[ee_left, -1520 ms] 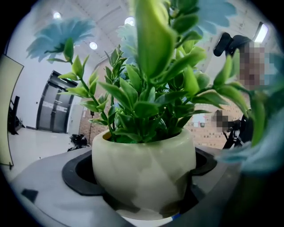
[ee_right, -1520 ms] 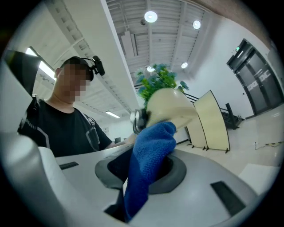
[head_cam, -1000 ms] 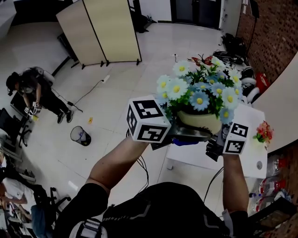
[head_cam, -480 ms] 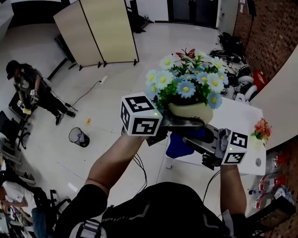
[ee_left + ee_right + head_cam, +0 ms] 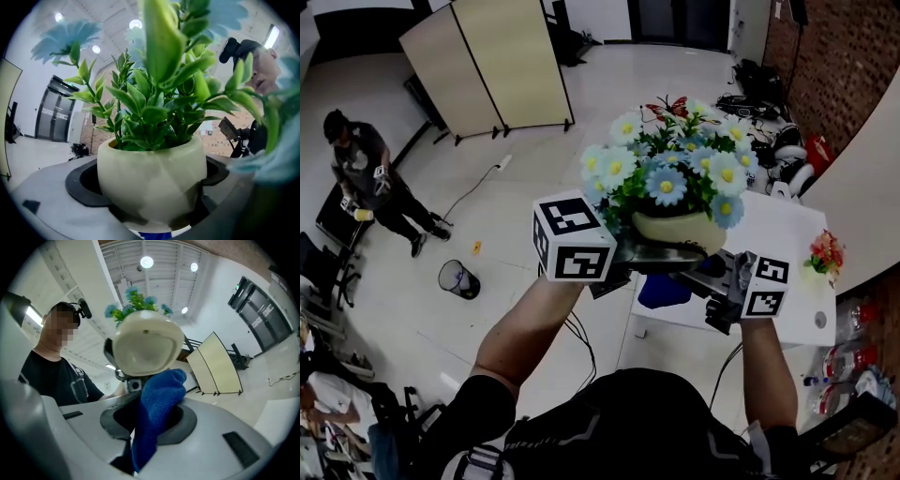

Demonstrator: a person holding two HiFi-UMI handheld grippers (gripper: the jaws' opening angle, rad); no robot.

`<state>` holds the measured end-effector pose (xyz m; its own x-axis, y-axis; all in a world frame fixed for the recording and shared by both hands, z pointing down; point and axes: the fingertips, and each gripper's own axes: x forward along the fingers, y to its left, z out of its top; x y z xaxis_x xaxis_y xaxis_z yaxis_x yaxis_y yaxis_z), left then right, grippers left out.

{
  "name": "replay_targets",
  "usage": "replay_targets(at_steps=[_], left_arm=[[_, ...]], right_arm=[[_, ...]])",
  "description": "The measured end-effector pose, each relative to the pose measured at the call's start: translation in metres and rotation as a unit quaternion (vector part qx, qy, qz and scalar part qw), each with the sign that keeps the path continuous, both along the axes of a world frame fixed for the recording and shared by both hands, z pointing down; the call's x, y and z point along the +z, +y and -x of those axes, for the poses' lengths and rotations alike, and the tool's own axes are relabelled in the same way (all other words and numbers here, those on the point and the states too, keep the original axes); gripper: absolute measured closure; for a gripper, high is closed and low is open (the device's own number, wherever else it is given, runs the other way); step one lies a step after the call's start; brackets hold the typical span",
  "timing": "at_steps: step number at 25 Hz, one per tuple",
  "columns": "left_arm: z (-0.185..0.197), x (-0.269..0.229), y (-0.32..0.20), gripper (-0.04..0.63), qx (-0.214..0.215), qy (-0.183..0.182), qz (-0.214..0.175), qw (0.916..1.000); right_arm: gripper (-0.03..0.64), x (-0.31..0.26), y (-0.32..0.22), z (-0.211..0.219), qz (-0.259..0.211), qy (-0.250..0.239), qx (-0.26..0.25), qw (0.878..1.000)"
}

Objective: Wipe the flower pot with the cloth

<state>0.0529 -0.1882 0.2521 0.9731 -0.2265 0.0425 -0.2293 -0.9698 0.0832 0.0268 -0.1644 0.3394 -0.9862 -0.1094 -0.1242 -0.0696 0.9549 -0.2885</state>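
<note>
The cream flower pot is clamped between the jaws of the left tool; the blue cloth is pinched by the right tool, just beneath the pot's base

White table off to the right, mostly bare. Just a little bunch of red and pink flowers by the far edge, plus some small round thing closer in, can't tell what. Pale tiled floor below, with a bin, folding screen and loose cable.

cloth under flower pot
</note>
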Motion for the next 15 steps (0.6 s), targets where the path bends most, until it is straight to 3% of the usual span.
replay_targets(at_steps=[6, 15], left_arm=[[0.002, -0.006, 0.006, 0.026, 0.011, -0.001, -0.003, 0.9999], [0.009, 0.002, -0.003, 0.026, -0.021, -0.014, -0.012, 0.9996]], right_arm=[[0.540, -0.008, -0.019, 0.034, -0.010, 0.007, -0.002, 1.000], [0.540, -0.030, 0.026, 0.042, -0.049, -0.013, -0.050, 0.997]])
